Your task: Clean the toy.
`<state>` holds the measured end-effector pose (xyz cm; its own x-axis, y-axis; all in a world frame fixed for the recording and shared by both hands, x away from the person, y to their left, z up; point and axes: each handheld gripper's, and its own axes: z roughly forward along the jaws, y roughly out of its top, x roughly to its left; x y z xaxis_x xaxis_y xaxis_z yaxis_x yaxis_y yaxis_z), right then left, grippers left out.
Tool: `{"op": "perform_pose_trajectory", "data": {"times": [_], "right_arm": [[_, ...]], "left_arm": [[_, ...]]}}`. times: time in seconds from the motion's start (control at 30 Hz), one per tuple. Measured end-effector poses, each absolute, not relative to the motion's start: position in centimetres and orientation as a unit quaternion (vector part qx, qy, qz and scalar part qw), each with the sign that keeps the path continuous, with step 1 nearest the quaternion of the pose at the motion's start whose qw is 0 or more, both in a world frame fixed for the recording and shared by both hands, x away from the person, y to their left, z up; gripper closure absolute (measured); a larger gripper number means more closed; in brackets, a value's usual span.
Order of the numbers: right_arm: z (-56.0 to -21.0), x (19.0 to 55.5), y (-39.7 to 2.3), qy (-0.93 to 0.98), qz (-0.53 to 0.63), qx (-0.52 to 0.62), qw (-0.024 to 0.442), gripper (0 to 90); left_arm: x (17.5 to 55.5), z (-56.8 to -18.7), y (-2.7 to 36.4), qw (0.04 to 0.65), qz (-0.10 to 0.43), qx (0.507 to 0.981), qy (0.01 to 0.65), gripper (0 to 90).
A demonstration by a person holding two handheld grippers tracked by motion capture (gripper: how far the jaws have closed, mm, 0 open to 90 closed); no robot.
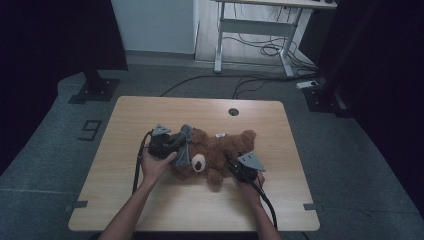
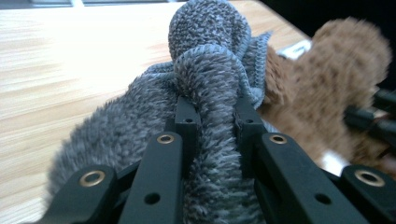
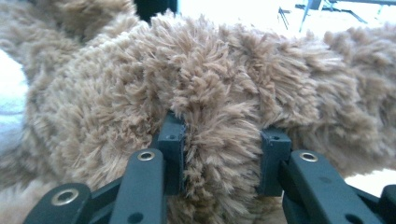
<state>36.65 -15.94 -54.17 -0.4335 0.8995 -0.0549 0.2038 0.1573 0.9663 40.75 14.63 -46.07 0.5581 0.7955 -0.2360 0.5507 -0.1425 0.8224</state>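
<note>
L gripper (image 2: 212,122) is clamped on the grey fuzzy knit cloth (image 2: 205,88) at the head of the brown plush teddy bear (image 1: 220,152). R gripper (image 3: 222,156) pinches a fold of the bear's fur, prob. a leg. Bear lies mid-table on the light wooden tabletop (image 1: 150,107). Cloth half on; looks mid-job, dressing or removal unclear. Plenty of free room all around, edges well apart.

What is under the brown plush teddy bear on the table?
The brown plush teddy bear lies directly on the light wooden table. A grey knitted fuzzy cloth sits at its head. Anything beneath its body is covered.
</note>
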Motion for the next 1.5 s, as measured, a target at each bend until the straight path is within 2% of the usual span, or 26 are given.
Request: {"op": "perform_pose_trajectory", "data": {"times": [0.27, 0.4, 0.53, 0.63, 0.87, 1.07, 1.17, 1.37, 1.5], "right_arm": [[-54.2, 34.6, -17.5, 0.704, 0.531, 0.368, 0.296, 58.0], [-54.1, 33.5, -18.3, 0.709, 0.542, 0.359, 0.273, 50.1], [-53.7, 32.8, -18.8, 0.718, 0.537, 0.358, 0.261, 37.3], [-53.0, 32.2, -19.3, 0.725, 0.527, 0.363, 0.255, 28.9], [-48.7, 31.3, -21.9, 0.691, 0.55, 0.382, 0.272, 17.5], [-43.5, 32.5, -21.7, 0.699, 0.553, 0.356, 0.28, 13.9], [-42.6, 33.8, -20.6, 0.712, 0.548, 0.35, 0.267, 13.9], [-45.8, 34.8, -19.6, 0.776, 0.491, 0.347, 0.19, 15.5], [-48.5, 33.5, -20.0, 0.78, 0.486, 0.349, 0.184, 18.8]], "left_arm": [[40.1, -45.7, 13.1, 0.474, 0.115, 0.759, 0.431, 76.2], [39.6, -46.3, 13.0, 0.479, 0.115, 0.76, 0.424, 77.0], [37.2, -47.7, 12.6, 0.478, 0.151, 0.771, 0.393, 78.3], [36.3, -48.1, 13.2, 0.49, 0.143, 0.765, 0.392, 78.6], [34.3, -48.7, 13.6, 0.505, 0.143, 0.762, 0.38, 78.8], [32.7, -49.0, 13.8, 0.514, 0.138, 0.761, 0.371, 78.9], [32.1, -49.2, 14.0, 0.516, 0.137, 0.762, 0.366, 78.9], [31.7, -49.3, 14.5, 0.523, 0.127, 0.759, 0.366, 78.8], [31.4, -49.3, 14.5, 0.524, 0.127, 0.76, 0.363, 78.8]]}}
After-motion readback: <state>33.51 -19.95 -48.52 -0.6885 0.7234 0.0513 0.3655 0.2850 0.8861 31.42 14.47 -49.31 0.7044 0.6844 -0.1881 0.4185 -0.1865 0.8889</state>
